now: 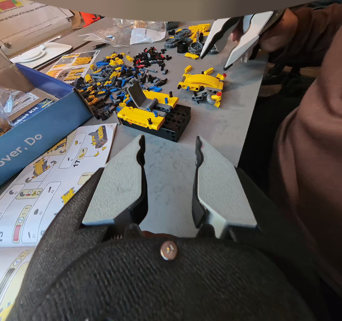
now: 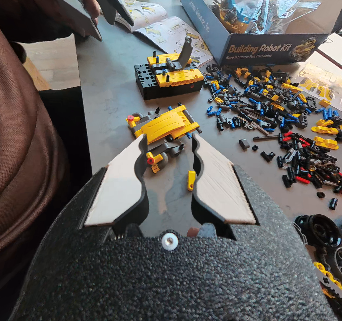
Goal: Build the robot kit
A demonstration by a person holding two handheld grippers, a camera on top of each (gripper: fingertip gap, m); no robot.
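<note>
My left gripper [image 1: 170, 138] is open and empty above the grey table [image 1: 170, 173], just short of a black block with yellow beams and a grey seat piece [image 1: 155, 116]. My right gripper [image 2: 168, 136] is open and empty, hovering over a yellow and grey sub-assembly [image 2: 164, 125] that lies near the table's edge. A small yellow connector [image 2: 191, 179] lies between its fingers on the table. The black block [image 2: 166, 77] lies beyond it. The right gripper also shows far right in the left wrist view [image 1: 212, 62], and the left gripper at the top left in the right wrist view [image 2: 116, 32].
A heap of small black, blue, yellow and red parts [image 1: 120, 79] [image 2: 273, 112] covers the table's middle. A blue cardboard kit box [image 1: 42, 121] [image 2: 259, 40] holds plastic bags. Instruction booklets [image 1: 55, 173] [image 2: 166, 32] lie open. Wheels [image 1: 183, 42] [image 2: 322, 232] lie at one end. A person's brown sleeve [image 1: 305, 145] borders the table edge. Left tips to right tips: about 20 centimetres. From the left gripper's tips to the black block [image 2: 166, 77] is close to 10 centimetres.
</note>
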